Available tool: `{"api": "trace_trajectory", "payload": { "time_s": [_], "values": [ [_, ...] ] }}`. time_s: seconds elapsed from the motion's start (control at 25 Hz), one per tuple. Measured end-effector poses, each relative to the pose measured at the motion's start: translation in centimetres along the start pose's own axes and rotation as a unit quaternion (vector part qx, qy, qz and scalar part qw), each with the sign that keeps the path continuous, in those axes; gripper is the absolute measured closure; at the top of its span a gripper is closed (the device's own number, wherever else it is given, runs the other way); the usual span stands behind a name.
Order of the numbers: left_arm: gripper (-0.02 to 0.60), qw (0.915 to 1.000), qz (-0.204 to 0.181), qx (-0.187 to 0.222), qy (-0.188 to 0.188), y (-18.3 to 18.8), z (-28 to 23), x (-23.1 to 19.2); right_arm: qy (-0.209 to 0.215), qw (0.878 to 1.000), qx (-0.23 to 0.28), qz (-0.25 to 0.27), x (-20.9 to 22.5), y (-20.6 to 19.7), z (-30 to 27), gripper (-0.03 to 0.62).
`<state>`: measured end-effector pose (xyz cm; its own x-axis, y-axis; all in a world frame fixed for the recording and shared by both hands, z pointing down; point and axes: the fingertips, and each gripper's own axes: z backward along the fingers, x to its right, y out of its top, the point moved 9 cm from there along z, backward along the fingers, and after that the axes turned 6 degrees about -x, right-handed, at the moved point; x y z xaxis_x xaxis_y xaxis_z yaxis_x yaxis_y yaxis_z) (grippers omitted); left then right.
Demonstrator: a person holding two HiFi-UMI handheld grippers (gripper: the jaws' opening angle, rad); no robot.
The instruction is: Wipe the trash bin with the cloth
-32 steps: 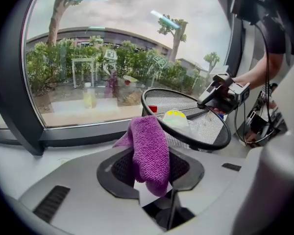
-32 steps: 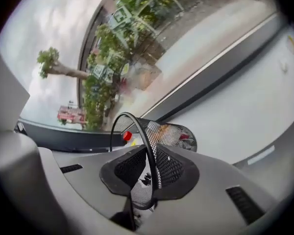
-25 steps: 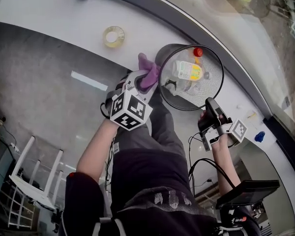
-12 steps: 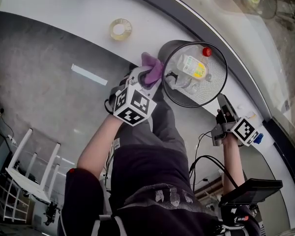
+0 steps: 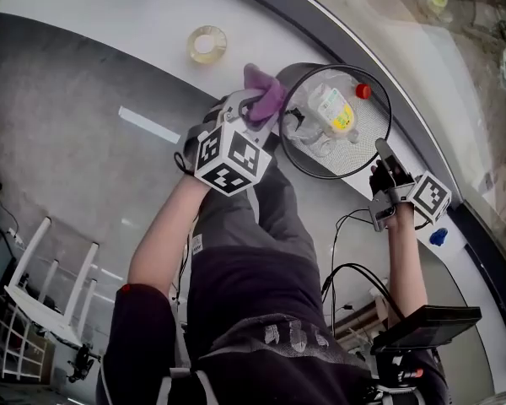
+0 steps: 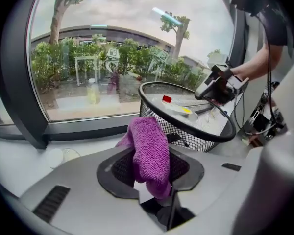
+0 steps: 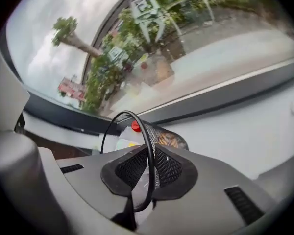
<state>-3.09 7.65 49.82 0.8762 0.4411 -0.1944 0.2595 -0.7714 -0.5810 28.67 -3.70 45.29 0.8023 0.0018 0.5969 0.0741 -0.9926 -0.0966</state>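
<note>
The black mesh trash bin (image 5: pixel 341 159) stands on the white ledge (image 5: pixel 110 15) under the curved window, its open mouth facing up. Inside it lies 1 plastic bottle (image 5: pixel 336 112) with a yellow label and a red cap, among some clear wrapping.

The purple cloth (image 5: pixel 264 99) sits just outside the bin's left side. It is pinched between the jaws of the left gripper (image 5: pixel 253 112) and bunches up above them, with a fold hanging down past the pads in the left gripper view. There the cloth (image 6: pixel 149 153) is close in front of the bin's mesh wall (image 6: pixel 186 131); whether it touches the wall I cannot tell.

On the opposite side, the right gripper (image 5: pixel 383 152) is at the rim. Its jaws have just been closing, and the right gripper view shows the wire rim (image 7: pixel 149 146) running between the 2 pads, which pinch it.

A roll of tape (image 5: pixel 207 45) lies on the ledge, well apart from the bin on the left.
</note>
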Motion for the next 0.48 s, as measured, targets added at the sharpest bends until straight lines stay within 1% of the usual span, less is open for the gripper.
{"api": "trace_trajectory", "payload": {
  "time_s": [0.04, 0.08, 0.12, 0.16, 0.28, 0.36, 0.44, 0.48],
  "values": [
    [0.469, 1.0000, 0.003, 0.003, -0.001, -0.1, 0.0, 0.1, 0.009, 0.998, 0.007, -0.057, 0.7, -1.0, 0.3, 0.552],
    [0.469, 1.0000, 0.003, 0.005, -0.003, -0.3, 0.0, 0.3, 0.024, 0.994, 0.013, -0.109, 1.2, -2.1, 0.4, 0.544],
    [0.469, 1.0000, 0.002, 0.005, -0.006, -0.4, 0.0, 0.6, 0.037, 0.988, 0.019, -0.151, 1.4, -3.3, 0.6, 0.540],
    [0.469, 1.0000, 0.000, 0.004, -0.009, -0.7, 0.1, 0.8, 0.048, 0.982, 0.024, -0.182, 1.6, -4.4, 0.7, 0.539],
    [0.469, 0.9998, -0.001, -0.006, -0.019, -1.6, 0.6, 1.4, 0.073, 0.966, 0.041, -0.244, 1.8, -7.2, 0.7, 0.539],
    [0.469, 0.9996, 0.005, -0.014, -0.024, -2.4, 1.0, 2.0, 0.095, 0.955, 0.054, -0.276, 1.7, -8.6, 0.5, 0.535],
    [0.469, 0.9991, 0.024, -0.017, -0.029, -3.2, 1.6, 3.0, 0.114, 0.946, 0.061, -0.296, 1.5, -10.0, 0.2, 0.534],
    [0.469, 0.9986, 0.039, -0.017, -0.030, -3.7, 1.8, 3.6, 0.119, 0.944, 0.059, -0.301, 1.4, -10.5, 0.1, 0.534]
  ]
}}
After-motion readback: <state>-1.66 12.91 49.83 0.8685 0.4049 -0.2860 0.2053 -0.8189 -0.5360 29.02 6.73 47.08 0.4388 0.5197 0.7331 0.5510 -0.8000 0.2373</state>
